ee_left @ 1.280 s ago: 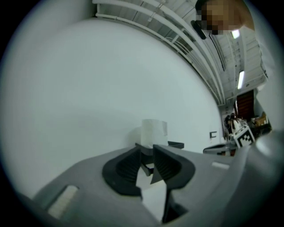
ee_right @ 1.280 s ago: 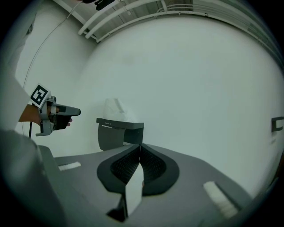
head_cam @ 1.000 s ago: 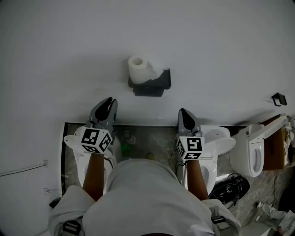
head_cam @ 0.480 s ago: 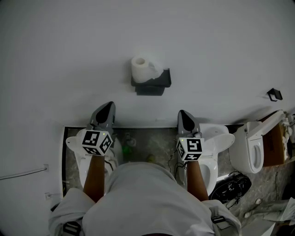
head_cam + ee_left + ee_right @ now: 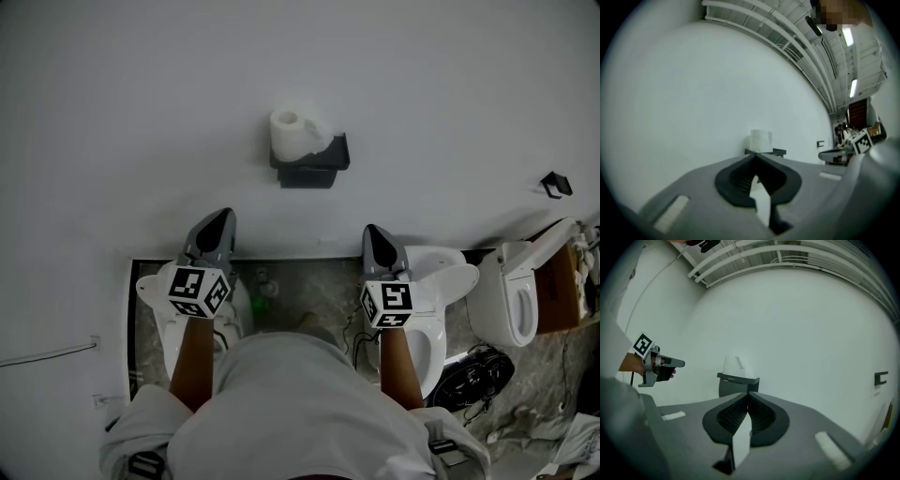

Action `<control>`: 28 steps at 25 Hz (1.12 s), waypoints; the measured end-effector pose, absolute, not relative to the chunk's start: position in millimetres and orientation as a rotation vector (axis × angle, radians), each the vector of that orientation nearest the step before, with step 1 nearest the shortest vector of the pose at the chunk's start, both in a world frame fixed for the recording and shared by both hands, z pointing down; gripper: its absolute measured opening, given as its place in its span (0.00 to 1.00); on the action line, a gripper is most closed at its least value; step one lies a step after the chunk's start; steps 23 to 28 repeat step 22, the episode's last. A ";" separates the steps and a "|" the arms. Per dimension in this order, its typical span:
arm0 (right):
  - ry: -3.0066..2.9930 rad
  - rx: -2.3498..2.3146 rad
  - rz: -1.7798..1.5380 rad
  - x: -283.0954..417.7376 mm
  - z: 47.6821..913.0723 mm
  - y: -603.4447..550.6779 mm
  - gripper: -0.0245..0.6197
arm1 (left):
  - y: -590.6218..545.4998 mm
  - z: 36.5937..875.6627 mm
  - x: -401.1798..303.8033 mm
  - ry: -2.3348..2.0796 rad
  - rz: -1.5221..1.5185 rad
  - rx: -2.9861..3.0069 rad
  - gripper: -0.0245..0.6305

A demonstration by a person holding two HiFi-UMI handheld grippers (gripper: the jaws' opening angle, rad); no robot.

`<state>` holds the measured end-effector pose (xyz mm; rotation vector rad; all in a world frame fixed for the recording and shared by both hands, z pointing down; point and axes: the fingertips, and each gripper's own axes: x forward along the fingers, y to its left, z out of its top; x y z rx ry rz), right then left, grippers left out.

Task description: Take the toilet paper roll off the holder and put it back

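A white toilet paper roll [image 5: 293, 133], its loose tail draped right, sits on top of a dark holder [image 5: 311, 167] on the plain white wall [image 5: 141, 112]. Nearer lie a marbled floor [image 5: 300, 286] and white toilets [image 5: 511, 300]. The left tongs [image 5: 219, 217] and right tongs [image 5: 374, 231] are clenched and empty. The roll is farther off, between them and well apart.

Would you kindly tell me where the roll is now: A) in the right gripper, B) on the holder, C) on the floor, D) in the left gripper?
B: the roll stands on the holder on the wall, while the left gripper and right gripper are shut on nothing, short of it.
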<state>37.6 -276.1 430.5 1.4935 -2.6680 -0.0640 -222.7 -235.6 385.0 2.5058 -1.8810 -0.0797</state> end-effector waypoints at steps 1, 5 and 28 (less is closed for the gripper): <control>-2.670 1.497 -0.063 37.5 429.8 -275.7 0.04 | -234.9 385.0 -222.8 -1.882 -0.081 2.506 0.04; -2.676 1.503 -0.066 36.3 427.8 -274.6 0.04 | -232.4 383.7 -223.7 -1.885 -0.092 2.509 0.04; -2.687 1.510 -0.061 24.2 427.3 -271.3 0.04 | -226.2 381.8 -238.6 -1.891 -0.129 2.499 0.04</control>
